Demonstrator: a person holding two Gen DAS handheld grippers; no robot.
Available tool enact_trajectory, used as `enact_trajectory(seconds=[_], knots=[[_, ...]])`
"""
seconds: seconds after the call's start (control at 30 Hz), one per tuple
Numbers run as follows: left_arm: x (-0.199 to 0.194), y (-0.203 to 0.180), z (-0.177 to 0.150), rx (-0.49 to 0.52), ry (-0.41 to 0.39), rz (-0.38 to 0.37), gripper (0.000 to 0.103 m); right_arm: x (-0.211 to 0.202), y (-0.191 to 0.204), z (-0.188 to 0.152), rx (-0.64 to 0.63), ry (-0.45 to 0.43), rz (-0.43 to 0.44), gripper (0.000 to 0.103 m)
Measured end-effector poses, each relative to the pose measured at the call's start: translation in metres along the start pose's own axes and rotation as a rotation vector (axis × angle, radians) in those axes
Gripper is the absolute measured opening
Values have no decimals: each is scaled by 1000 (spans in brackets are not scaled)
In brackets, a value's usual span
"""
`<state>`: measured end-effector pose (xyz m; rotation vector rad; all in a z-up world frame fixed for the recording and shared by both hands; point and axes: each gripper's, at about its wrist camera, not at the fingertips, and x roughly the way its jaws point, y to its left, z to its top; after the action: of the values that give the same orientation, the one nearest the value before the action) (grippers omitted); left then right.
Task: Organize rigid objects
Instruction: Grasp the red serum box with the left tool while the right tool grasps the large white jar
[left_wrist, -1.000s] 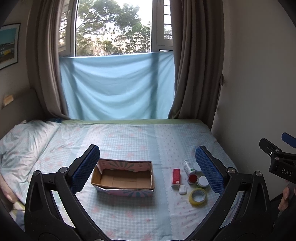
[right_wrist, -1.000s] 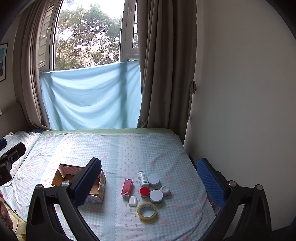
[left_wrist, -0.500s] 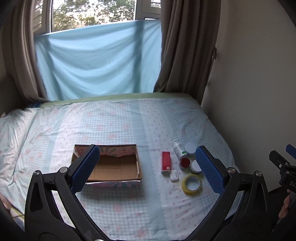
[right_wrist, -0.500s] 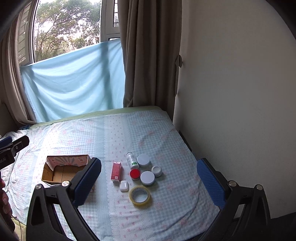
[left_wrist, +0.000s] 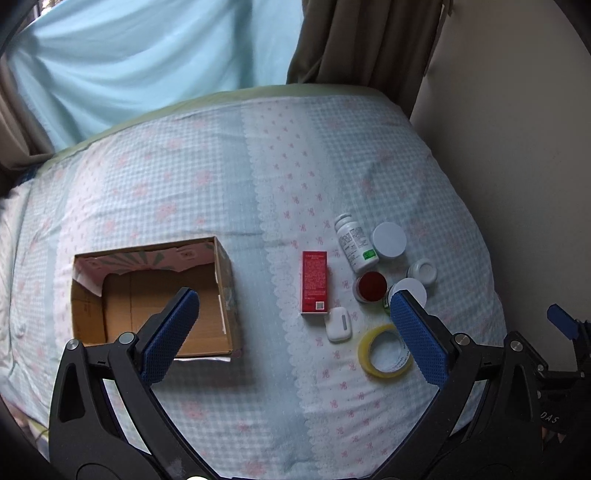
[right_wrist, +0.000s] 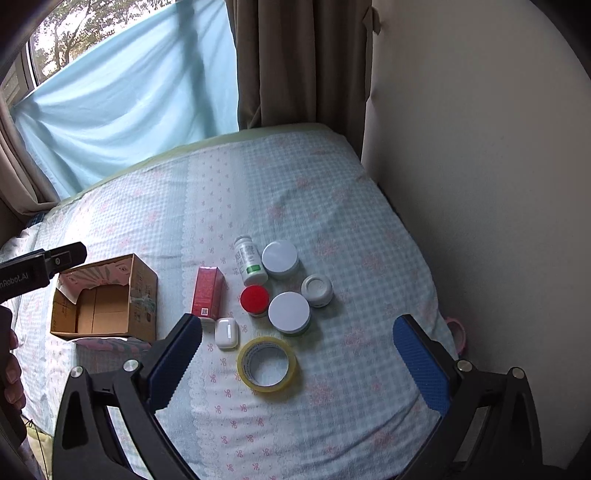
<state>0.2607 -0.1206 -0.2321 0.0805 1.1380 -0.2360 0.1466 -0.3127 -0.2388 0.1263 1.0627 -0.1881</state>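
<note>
Bedding in a pale blue check with pink bows covers the bed (left_wrist: 207, 177) under both grippers. The left gripper (left_wrist: 291, 332) hangs above it with its jaws spread wide and nothing between the blue pads; the right gripper (right_wrist: 297, 363) is likewise wide open and empty. Behind the left gripper's left pad sits an open cardboard box (left_wrist: 151, 295), its brown floor bare as far as it shows. Between the left gripper's jaws, toward the right pad, lies a red carton (left_wrist: 314, 282) flat on the sheet, with a small white case (left_wrist: 338, 324) just below its near end. Close by the right pad's tip are a roll of yellow tape (left_wrist: 386, 350), a red-lidded jar (left_wrist: 370, 287) and a white-lidded jar (left_wrist: 410, 290) partly hidden by the pad. Beyond them a white pill bottle (left_wrist: 355, 242) lies on its side beside a larger white-lidded jar (left_wrist: 389, 240), with a small white pot (left_wrist: 422, 272) to the right. In the right wrist view the same cluster lies between and beyond the jaws: the tape (right_wrist: 266, 363) nearest, the white case (right_wrist: 226, 332) just past the left pad's tip, the red carton (right_wrist: 207, 291) behind it, and the box (right_wrist: 105, 299) off beyond the left pad.
</note>
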Motion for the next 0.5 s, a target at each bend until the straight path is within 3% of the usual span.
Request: enact_trajectory(seconds=[0.27, 0.5], knots=[[133, -13, 12, -8, 231, 24, 102, 122, 6, -8, -7, 214, 33, 103], [230, -25, 8, 31, 356, 48, 100, 201, 9, -22, -26, 298, -18, 103]])
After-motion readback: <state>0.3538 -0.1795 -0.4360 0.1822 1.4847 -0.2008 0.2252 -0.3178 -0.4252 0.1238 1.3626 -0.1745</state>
